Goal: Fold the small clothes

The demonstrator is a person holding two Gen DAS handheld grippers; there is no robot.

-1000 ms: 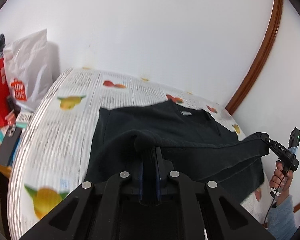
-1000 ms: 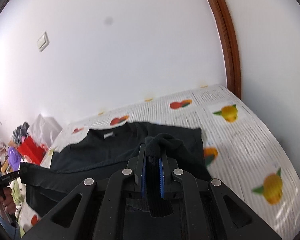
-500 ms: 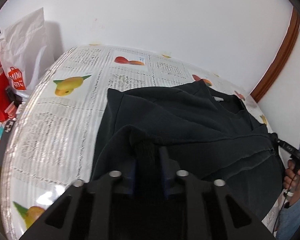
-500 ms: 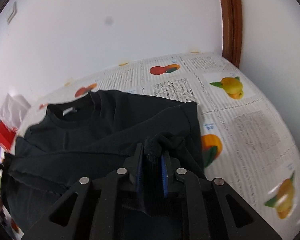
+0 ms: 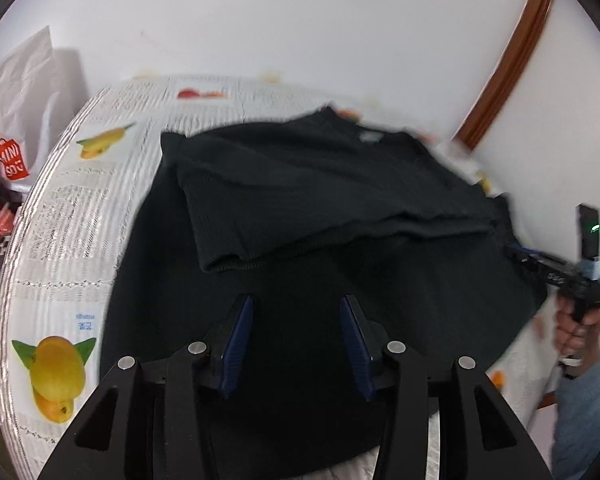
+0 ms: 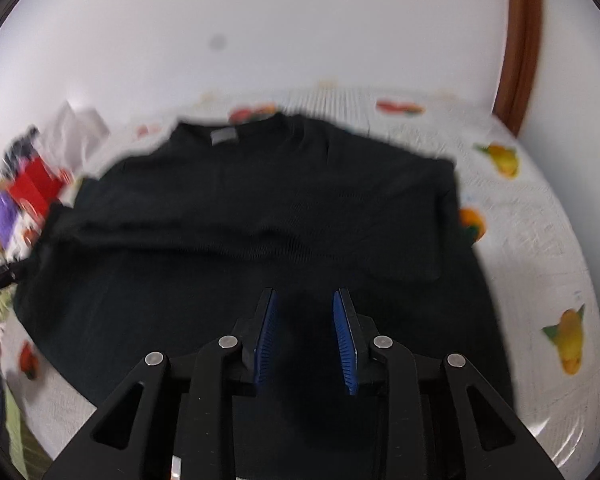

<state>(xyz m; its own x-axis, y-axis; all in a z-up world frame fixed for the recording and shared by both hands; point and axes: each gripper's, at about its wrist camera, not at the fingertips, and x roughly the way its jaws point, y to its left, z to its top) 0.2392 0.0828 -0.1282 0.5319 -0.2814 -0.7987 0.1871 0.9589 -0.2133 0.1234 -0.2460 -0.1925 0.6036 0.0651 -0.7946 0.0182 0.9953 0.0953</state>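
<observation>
A black sweater (image 5: 320, 208) lies on a table with a fruit-print cloth (image 5: 72, 216), its lower part folded up over the chest toward the collar; it also shows in the right wrist view (image 6: 260, 208). My left gripper (image 5: 296, 336) is open and empty just above the near fold. My right gripper (image 6: 304, 336) is open and empty above the same near fold. The right gripper also shows from the side in the left wrist view (image 5: 556, 272), at the sweater's right edge.
A white shopping bag (image 5: 20, 120) and red clutter (image 6: 36, 184) stand off the table's left end. A white wall runs behind the table, with a brown door frame (image 5: 504, 64) at the right. The cloth (image 6: 540, 240) lies bare to the right of the sweater.
Both grippers were shut on the sweater's hem and carried it toward the collar. Now both have opened, let the hem drop onto the chest, and drawn back.
</observation>
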